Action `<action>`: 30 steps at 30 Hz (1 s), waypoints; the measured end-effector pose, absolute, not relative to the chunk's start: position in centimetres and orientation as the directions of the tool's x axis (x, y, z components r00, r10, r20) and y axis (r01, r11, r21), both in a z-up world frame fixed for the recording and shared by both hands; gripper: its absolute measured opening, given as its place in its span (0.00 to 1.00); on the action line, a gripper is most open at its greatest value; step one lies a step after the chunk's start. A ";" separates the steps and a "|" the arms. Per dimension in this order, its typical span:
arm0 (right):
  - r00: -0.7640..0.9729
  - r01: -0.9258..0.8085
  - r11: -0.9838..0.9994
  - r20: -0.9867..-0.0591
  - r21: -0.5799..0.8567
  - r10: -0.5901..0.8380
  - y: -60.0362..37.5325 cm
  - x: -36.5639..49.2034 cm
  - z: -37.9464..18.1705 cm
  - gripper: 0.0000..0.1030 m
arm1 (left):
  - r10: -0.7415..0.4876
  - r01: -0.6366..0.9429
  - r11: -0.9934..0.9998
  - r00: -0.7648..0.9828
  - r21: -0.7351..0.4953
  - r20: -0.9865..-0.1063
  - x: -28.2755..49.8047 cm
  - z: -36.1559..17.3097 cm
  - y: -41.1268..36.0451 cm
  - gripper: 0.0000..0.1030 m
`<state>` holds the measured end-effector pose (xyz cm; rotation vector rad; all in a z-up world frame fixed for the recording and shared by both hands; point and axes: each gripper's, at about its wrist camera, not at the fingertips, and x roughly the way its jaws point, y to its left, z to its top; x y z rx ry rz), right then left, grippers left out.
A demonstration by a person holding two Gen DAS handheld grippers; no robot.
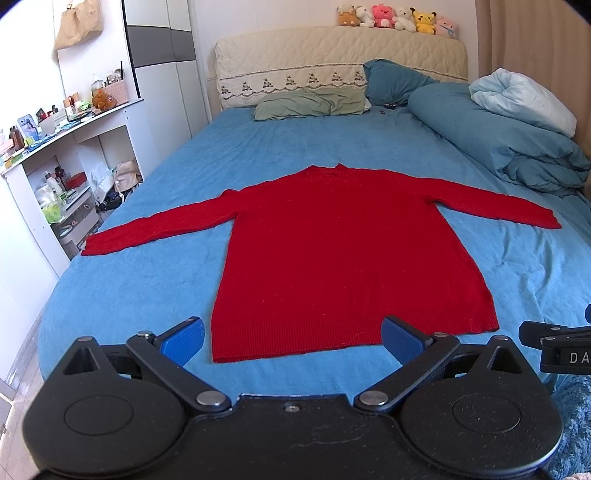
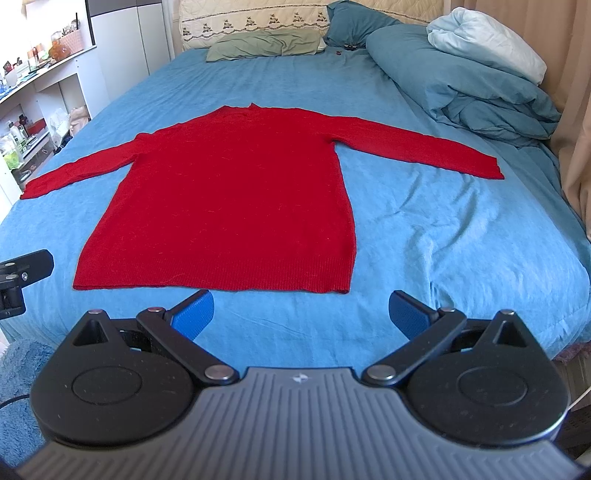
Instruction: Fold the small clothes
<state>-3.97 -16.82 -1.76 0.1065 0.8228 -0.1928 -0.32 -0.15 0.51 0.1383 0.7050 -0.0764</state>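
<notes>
A red long-sleeved sweater (image 1: 332, 258) lies flat on the blue bed sheet (image 1: 147, 295), hem toward me, both sleeves spread out sideways. It also shows in the right wrist view (image 2: 229, 206). My left gripper (image 1: 291, 336) is open and empty, held just in front of the hem, its blue pads (image 1: 184, 339) wide apart. My right gripper (image 2: 301, 314) is open and empty, a little before the hem's right corner. Part of the right gripper (image 1: 554, 343) shows at the right edge of the left wrist view, and part of the left gripper (image 2: 22, 277) at the left edge of the right wrist view.
A green pillow (image 1: 310, 105) and a blue pillow (image 1: 391, 85) lie at the headboard (image 1: 332, 55). A bunched blue duvet (image 1: 509, 136) fills the bed's right side. White shelves (image 1: 55, 177) with clutter stand left of the bed. Plush toys (image 1: 395, 18) sit on the headboard.
</notes>
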 end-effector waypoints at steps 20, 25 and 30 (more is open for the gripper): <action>0.665 0.208 0.978 -0.736 0.020 -0.126 -16.5 -3.9 -1.6 1.00 | -0.019 0.115 0.988 0.762 0.106 -0.648 -0.5 0.5 -0.1 1.00; 0.667 0.206 0.978 -0.734 0.017 -0.127 -16.5 -3.9 -1.6 1.00 | -0.019 0.113 0.988 0.763 0.105 -0.646 -0.5 0.5 -0.2 1.00; 0.671 0.203 0.979 -0.730 0.013 -0.129 -16.5 -4.0 -1.3 1.00 | -0.016 0.111 0.988 0.767 0.107 -0.642 -0.6 0.8 -0.2 1.00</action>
